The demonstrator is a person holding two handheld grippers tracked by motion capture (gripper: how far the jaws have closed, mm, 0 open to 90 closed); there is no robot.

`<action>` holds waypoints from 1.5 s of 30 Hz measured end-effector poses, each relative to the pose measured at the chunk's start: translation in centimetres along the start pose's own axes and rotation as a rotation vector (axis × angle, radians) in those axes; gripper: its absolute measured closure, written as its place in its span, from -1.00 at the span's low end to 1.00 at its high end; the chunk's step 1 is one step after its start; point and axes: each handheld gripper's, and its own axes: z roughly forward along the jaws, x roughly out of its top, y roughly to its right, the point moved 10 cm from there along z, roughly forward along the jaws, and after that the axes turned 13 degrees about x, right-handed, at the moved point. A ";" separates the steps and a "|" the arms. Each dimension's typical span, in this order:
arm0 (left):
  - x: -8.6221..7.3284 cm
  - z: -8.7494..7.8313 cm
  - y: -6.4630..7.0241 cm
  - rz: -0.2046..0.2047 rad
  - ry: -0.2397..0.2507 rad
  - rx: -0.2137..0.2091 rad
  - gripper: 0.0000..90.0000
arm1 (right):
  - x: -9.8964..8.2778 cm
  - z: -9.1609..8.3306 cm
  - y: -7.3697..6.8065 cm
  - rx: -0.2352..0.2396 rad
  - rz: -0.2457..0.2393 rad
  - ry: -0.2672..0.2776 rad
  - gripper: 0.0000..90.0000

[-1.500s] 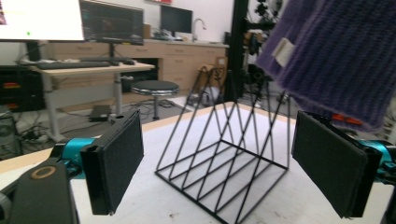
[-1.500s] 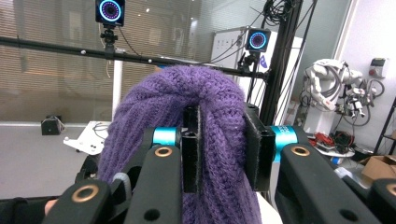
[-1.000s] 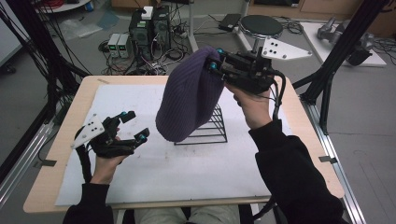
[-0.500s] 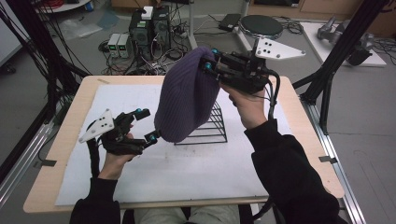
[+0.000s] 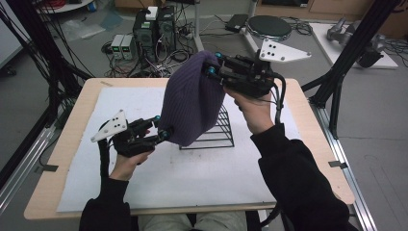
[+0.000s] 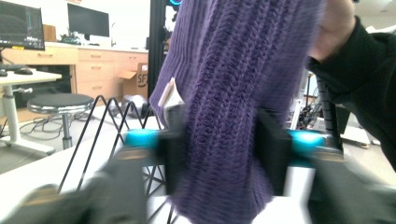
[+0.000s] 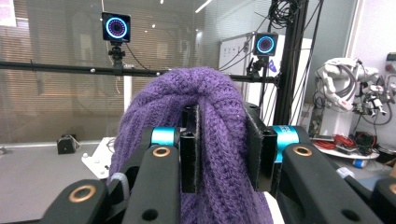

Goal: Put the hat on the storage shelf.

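A purple knit hat [image 5: 192, 101] hangs above the white mat [image 5: 192, 168], in front of a black wire rack [image 5: 219, 132]. My right gripper [image 5: 214, 64] is shut on the hat's top and holds it up; in the right gripper view the pads [image 7: 190, 144] pinch a fold of the knit [image 7: 187, 93]. My left gripper [image 5: 161, 126] is at the hat's lower left edge. Its jaws have just been closing, and in the left gripper view the gripper [image 6: 222, 158] now presses the hat [image 6: 233, 93] from both sides.
The wire rack [image 6: 107, 121] stands just behind the hat on the wooden table [image 5: 72, 144]. Black frame poles [image 5: 346, 62] rise at the right and left. Computers and cables [image 5: 154, 33] sit on the floor beyond the table's far edge.
My left gripper has moved right and a little up to the hat's lower edge, and its jaws have closed on the knit. The right gripper has kept the hat up in place.
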 end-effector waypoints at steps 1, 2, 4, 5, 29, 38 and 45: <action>0.1 0.0 -0.2 -0.008 0.005 0.009 0.61 | 0.0 0.0 0.0 0.000 0.000 0.000 0.58; 0.2 -0.1 -0.4 -0.020 0.011 0.023 0.73 | 0.0 -0.2 0.0 -0.006 -0.002 0.000 0.58; 0.7 -0.2 -1.0 -0.022 0.037 0.055 0.81 | 0.2 -0.7 0.1 -0.016 -0.007 0.007 0.58; 0.9 -0.3 -1.2 -0.028 0.052 0.060 0.83 | 0.2 -1.0 0.1 -0.024 -0.003 0.011 0.58; 3.5 2.5 -1.8 -0.059 0.142 0.081 0.86 | 1.9 -6.1 2.4 -0.150 -0.043 0.025 0.58; 4.5 4.8 -1.5 -0.061 0.159 0.069 0.86 | 2.8 -7.6 3.2 -0.184 -0.057 0.040 0.59; 4.7 6.0 -1.1 -0.042 0.175 0.067 0.85 | 3.3 -9.0 3.8 -0.224 -0.071 0.039 0.59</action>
